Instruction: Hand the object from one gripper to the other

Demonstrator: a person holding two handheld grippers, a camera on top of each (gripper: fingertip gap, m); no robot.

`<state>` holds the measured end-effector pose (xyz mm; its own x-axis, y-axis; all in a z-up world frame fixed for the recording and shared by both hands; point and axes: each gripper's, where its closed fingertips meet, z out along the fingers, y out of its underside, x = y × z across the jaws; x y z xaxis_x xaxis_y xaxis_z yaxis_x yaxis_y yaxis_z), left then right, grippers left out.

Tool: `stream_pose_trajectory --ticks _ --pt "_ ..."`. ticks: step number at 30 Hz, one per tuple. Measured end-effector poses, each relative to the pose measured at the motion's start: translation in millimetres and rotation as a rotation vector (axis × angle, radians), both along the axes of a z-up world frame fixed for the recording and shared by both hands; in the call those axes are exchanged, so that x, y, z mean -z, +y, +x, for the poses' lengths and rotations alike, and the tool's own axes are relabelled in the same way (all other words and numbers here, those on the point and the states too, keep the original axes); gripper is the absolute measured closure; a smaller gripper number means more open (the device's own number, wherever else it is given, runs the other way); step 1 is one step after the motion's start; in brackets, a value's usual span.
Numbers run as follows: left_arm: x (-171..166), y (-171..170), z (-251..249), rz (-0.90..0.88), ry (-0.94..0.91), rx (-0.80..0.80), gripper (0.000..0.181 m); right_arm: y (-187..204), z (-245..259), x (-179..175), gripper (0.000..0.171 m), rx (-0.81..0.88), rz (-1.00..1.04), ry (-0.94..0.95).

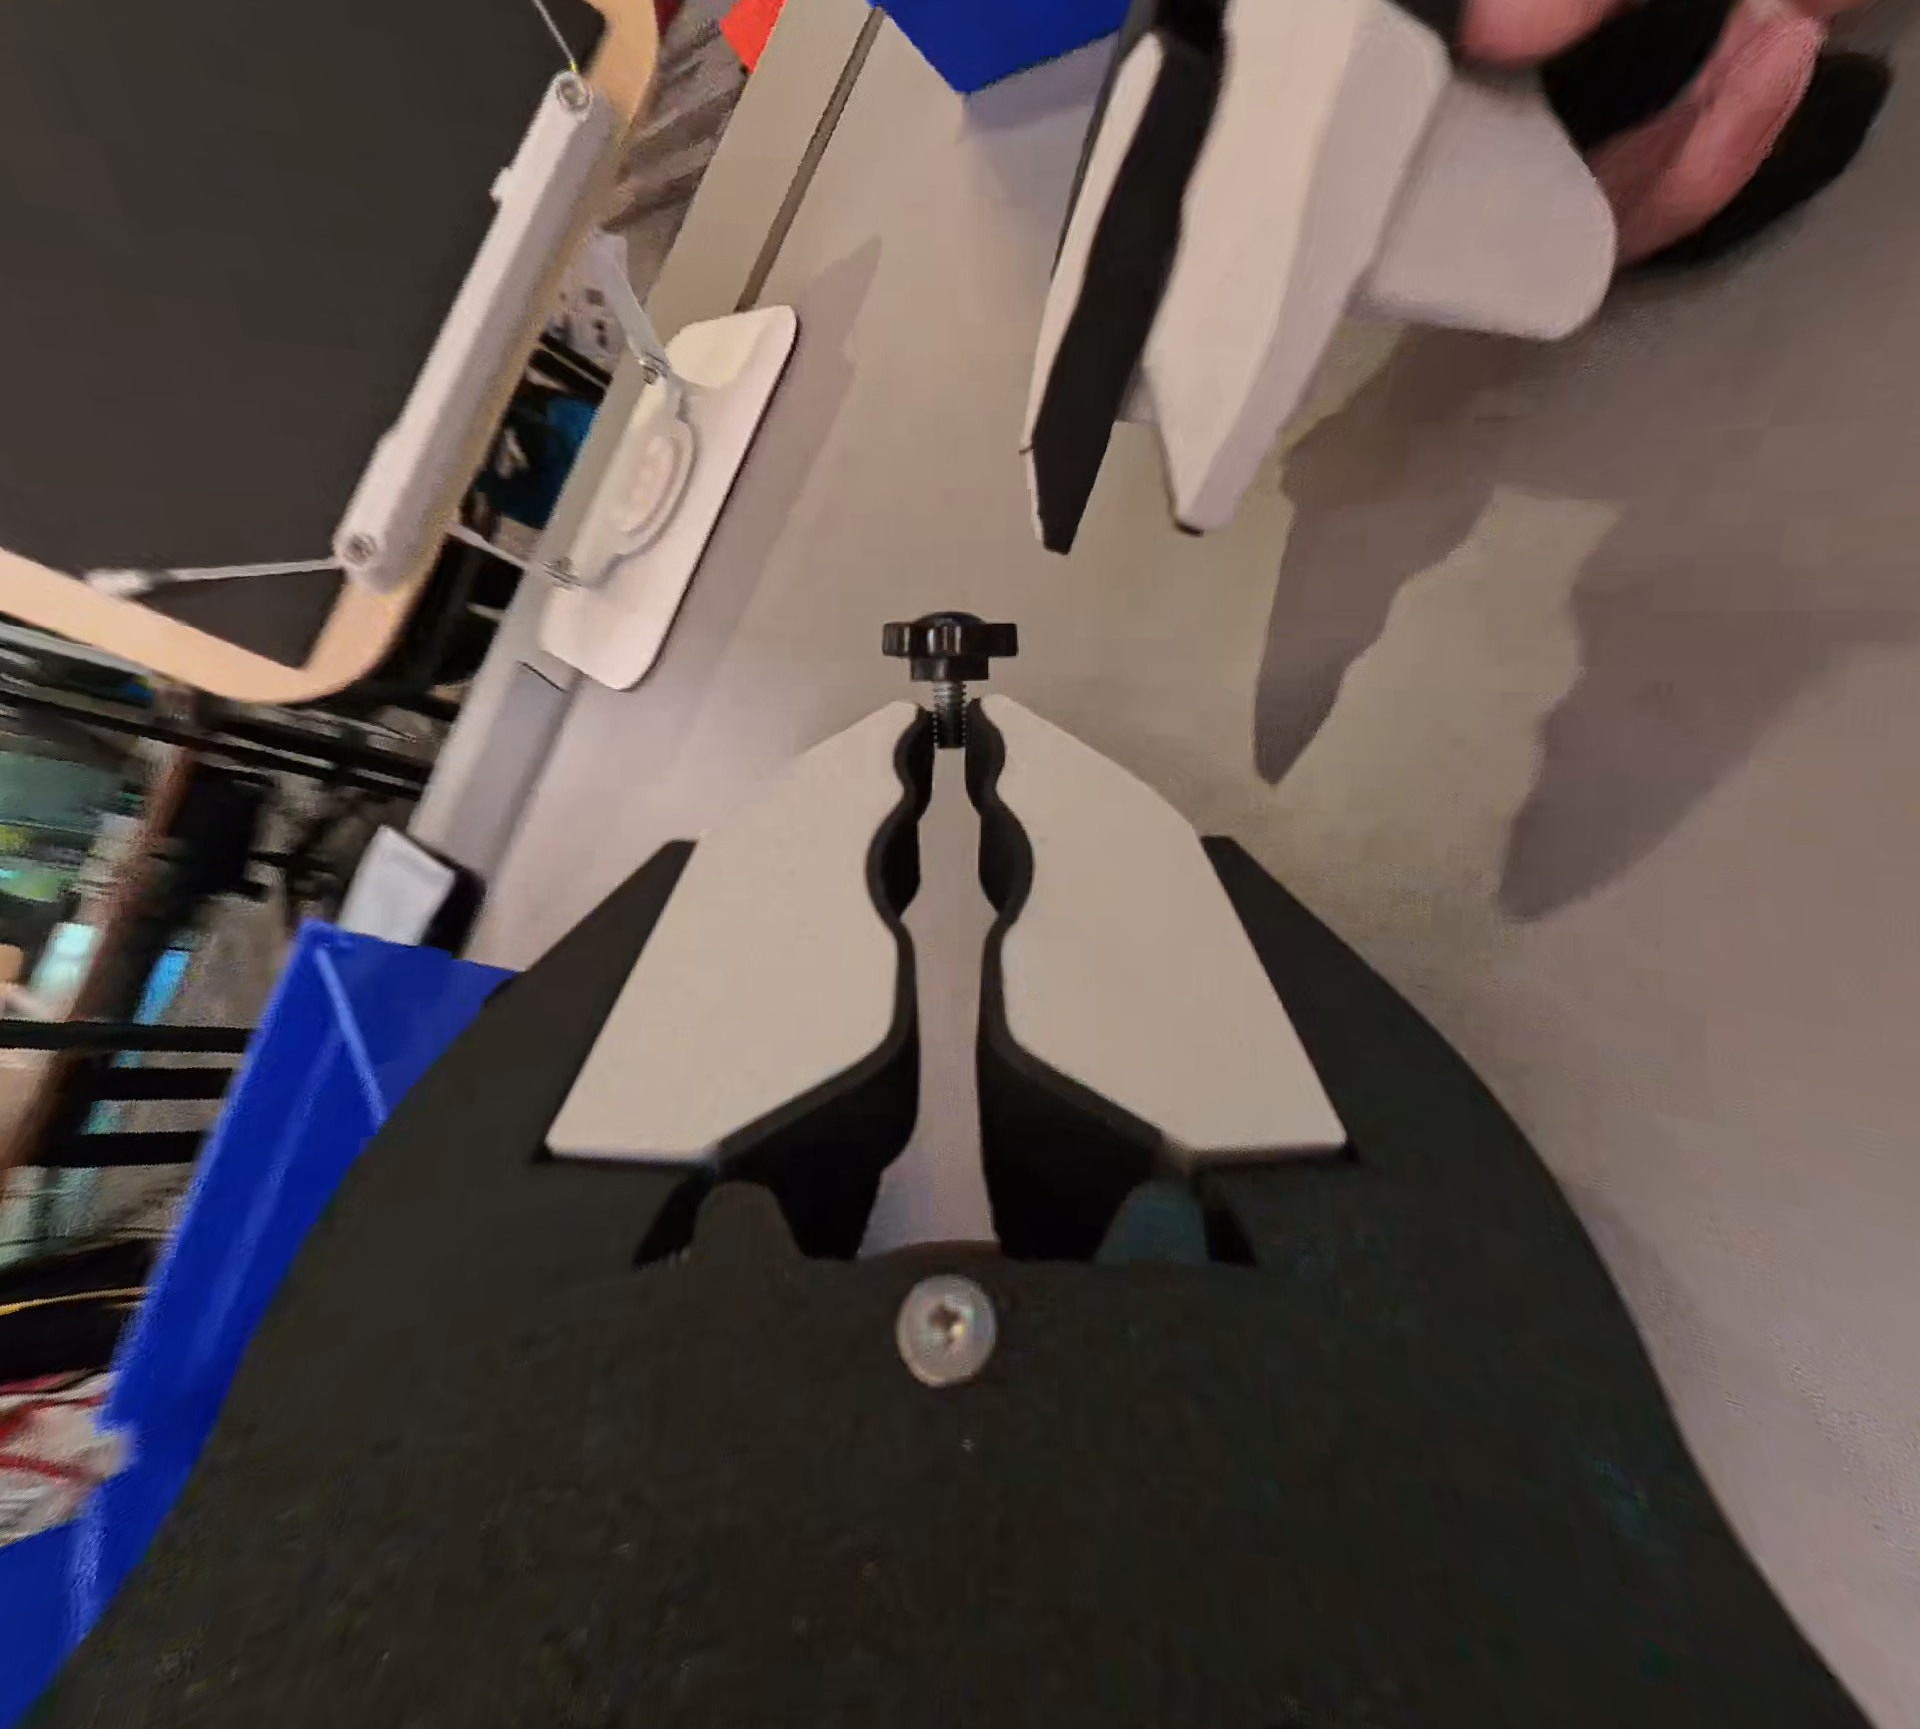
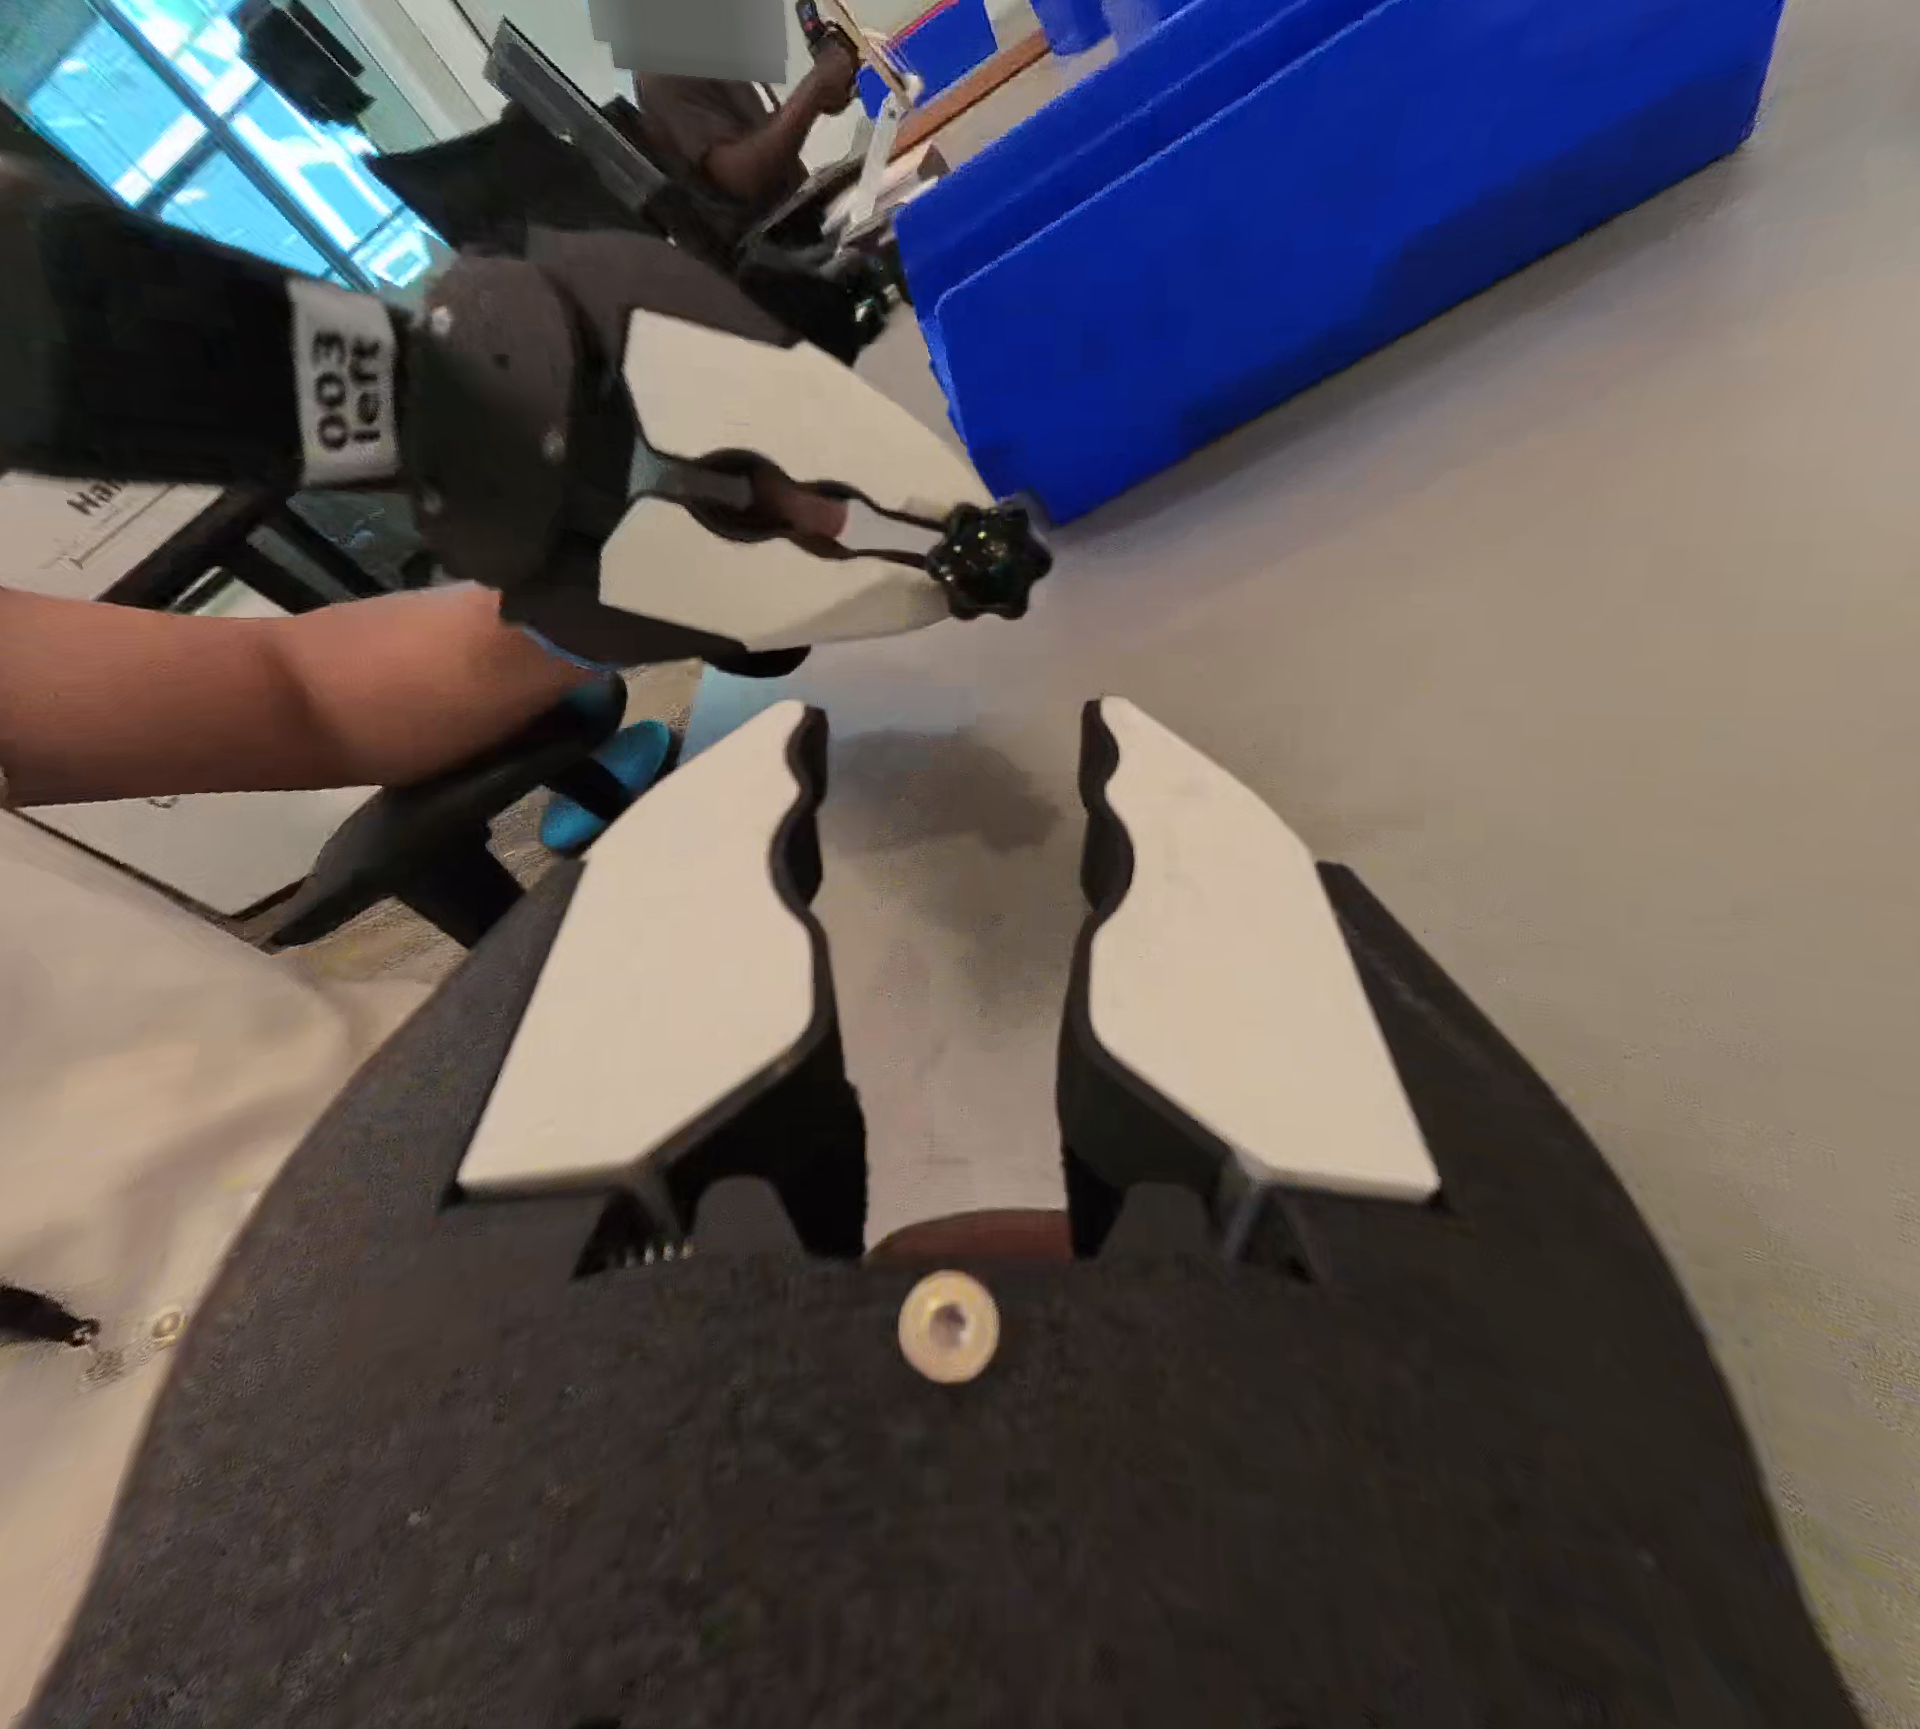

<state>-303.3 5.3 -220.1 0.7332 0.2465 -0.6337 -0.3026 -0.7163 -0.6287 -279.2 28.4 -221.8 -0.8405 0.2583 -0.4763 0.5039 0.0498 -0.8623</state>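
Grey and plain, the tabletop (image 2: 1455,744) lies under both tools, and above it hangs the task's thing, a small black star knob with a short threaded stud (image 1: 948,656). The left claw (image 1: 948,723) is closed on the stud only at the very tips of its fingers, so the knob head stands free beyond them; in the right wrist view the same knob (image 2: 985,559) shows at the end of that claw, up and to the left of the right claw (image 2: 951,723). The right claw is wide open and holds nothing, its two white fingers well apart with only the bare tabletop between them. From the left wrist view it appears at the upper right, blurred, with the person's hand (image 1: 1683,58) on its handle, near the knob but not touching it. My judgement is that the handover is not yet made and the danger is in the small grip. The stud is thin and threaded and is pinched only at the fingertips, so a push from the coming claw could turn it or slide it out. If the left claw opens before the right one closes firmly on the head, the knob can fall on the tabletop and roll, perhaps toward the blue bins (image 2: 1351,245) behind. The right claw is also not in line with the knob now, so closing too early would catch only air or strike the left fingertips.
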Motion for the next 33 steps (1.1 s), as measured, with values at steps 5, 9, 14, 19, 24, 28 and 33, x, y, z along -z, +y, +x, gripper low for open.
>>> stream_pose_trajectory --ticks 5,9,14,19,24,28,33 --pt "3.7 9.4 9.3 -0.093 0.105 0.033 0.176 -7.6 -2.4 4.0 0.125 0.003 -0.016 -0.029" --pt "6.1 14.5 12.9 -0.115 0.137 0.043 0.176 -10.5 -6.1 6.0 0.136 0.016 -0.025 -0.032" --pt "3.9 16.2 11.6 -0.087 0.165 0.034 0.176 -8.3 -6.6 2.7 0.150 0.012 -0.012 0.023" --pt "16.8 8.6 6.2 0.006 -0.071 -0.048 0.151 -2.3 -11.6 7.5 0.151 0.079 0.129 0.195" --pt "4.8 13.7 16.4 0.340 -0.559 -0.032 0.150 3.3 -18.2 3.5 0.151 0.187 0.298 0.444" --pt "-14.8 18.3 21.9 0.632 -0.962 0.026 0.146 5.0 -19.8 1.8 0.151 0.278 0.559 0.798" --pt "-5.2 18.2 17.8 0.604 -0.977 -0.014 0.146 -5.9 -14.0 -4.5 0.151 0.349 0.763 1.131"
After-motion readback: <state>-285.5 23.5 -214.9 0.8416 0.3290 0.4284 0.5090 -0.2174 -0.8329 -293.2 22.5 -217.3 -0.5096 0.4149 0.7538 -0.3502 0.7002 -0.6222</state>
